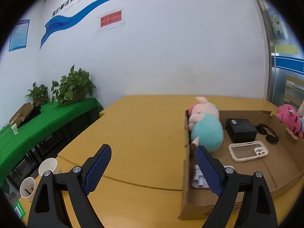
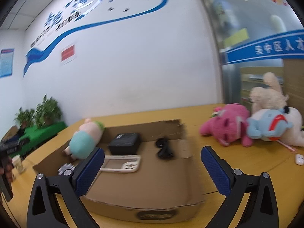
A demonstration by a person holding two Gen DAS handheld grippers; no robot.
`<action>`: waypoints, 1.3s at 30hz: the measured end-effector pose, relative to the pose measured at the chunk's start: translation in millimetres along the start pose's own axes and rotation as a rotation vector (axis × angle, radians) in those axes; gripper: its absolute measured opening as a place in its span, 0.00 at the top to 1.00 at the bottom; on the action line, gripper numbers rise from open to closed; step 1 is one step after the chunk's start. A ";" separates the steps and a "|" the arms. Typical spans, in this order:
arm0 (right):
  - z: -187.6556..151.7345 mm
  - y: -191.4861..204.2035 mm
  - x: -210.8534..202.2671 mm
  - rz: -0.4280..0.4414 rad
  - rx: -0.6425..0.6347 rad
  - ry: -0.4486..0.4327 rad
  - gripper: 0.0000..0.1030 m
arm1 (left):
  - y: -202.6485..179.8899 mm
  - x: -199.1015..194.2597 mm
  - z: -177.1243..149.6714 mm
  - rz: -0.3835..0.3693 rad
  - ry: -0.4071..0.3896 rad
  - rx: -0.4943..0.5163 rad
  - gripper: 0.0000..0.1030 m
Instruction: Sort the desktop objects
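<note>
Hovering over the yellow desk (image 1: 144, 133), both grippers wide, nothing between the jaws. Landmark: the open cardboard box (image 2: 144, 186).

- Left gripper (image 1: 153, 163): straddles the box's left wall, one blue pad outside over bare desk, the other over the box's near-left corner.
- Right gripper (image 2: 153, 166): over the box's near half, left pad near the phone case, right pad over the box's right edge.
- Inside box: pig plush (image 1: 206, 127) in teal against the left wall, head toward the far-left corner; black box (image 1: 240, 129) mid-back; sunglasses (image 1: 267, 133) just right of it; white phone case (image 1: 248, 151) in front of the black box; small white patterned item (image 1: 198, 178) in the near-left corner, partly hidden, can't identify.
- Outside box, to its right: pink plush (image 2: 226, 127), blue plush (image 2: 267, 125) and cream plush (image 2: 267, 95) piled touching; small white case (image 2: 299, 159) further right.
- Left of box, desk edge: two paper cups (image 1: 47, 166).
</note>
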State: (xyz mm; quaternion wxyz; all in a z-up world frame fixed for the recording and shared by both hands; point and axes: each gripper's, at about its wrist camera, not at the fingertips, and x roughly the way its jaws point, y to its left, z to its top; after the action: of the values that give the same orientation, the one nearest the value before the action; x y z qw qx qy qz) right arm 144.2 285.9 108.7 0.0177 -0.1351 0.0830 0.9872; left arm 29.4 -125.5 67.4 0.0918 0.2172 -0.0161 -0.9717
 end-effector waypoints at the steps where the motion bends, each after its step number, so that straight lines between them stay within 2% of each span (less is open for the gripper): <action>1: 3.4 -15.6 -1.4 -0.024 0.014 0.002 0.00 | 10.5 7.4 -5.7 0.007 0.033 -0.016 0.13; 3: 6.0 -51.3 -0.1 -0.082 0.019 0.038 0.00 | 29.9 24.7 -17.6 0.002 0.107 -0.048 0.13; 5: 4.1 -87.4 8.8 -0.150 0.032 0.118 0.00 | 48.3 47.6 -32.0 0.020 0.213 -0.078 0.13; 9: -20.1 -167.8 45.1 -0.291 0.107 0.442 0.00 | 72.7 84.4 -64.2 0.057 0.362 -0.121 0.13; 11: -38.7 -198.4 57.0 -0.343 0.154 0.551 0.00 | 80.3 96.9 -75.2 0.050 0.409 -0.151 0.13; 13: -55.0 -223.2 62.1 -0.384 0.216 0.614 0.00 | 83.3 107.6 -83.3 0.046 0.458 -0.189 0.13; 14: -60.5 -230.2 63.7 -0.399 0.236 0.628 0.00 | 84.0 111.8 -86.7 0.042 0.477 -0.206 0.13; 15: -64.3 -236.5 65.4 -0.414 0.253 0.640 0.00 | 84.5 111.6 -87.3 0.058 0.460 -0.193 0.13; 16: -63.7 -238.0 65.2 -0.442 0.230 0.620 0.00 | 83.7 114.6 -88.5 0.062 0.472 -0.180 0.13; 19: -65.2 -240.0 73.0 -0.476 0.170 0.637 0.00 | 82.1 118.9 -89.4 0.052 0.477 -0.146 0.11; 20: -65.6 -237.7 74.3 -0.475 0.138 0.629 0.00 | 81.8 120.5 -89.2 0.050 0.482 -0.143 0.09; 21: -65.3 -240.0 74.8 -0.465 0.135 0.631 0.00 | 80.7 122.1 -89.9 0.058 0.499 -0.142 0.00; 39: -67.9 -246.0 74.0 -0.463 0.135 0.621 0.00 | 80.9 119.1 -88.6 0.062 0.508 -0.146 0.00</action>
State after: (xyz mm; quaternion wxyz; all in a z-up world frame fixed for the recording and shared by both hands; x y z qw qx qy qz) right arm 104.9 517.8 -14.9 0.2229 -0.4410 0.1165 0.8616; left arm -24.9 -226.3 -56.9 0.1380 0.4462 0.0707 -0.8814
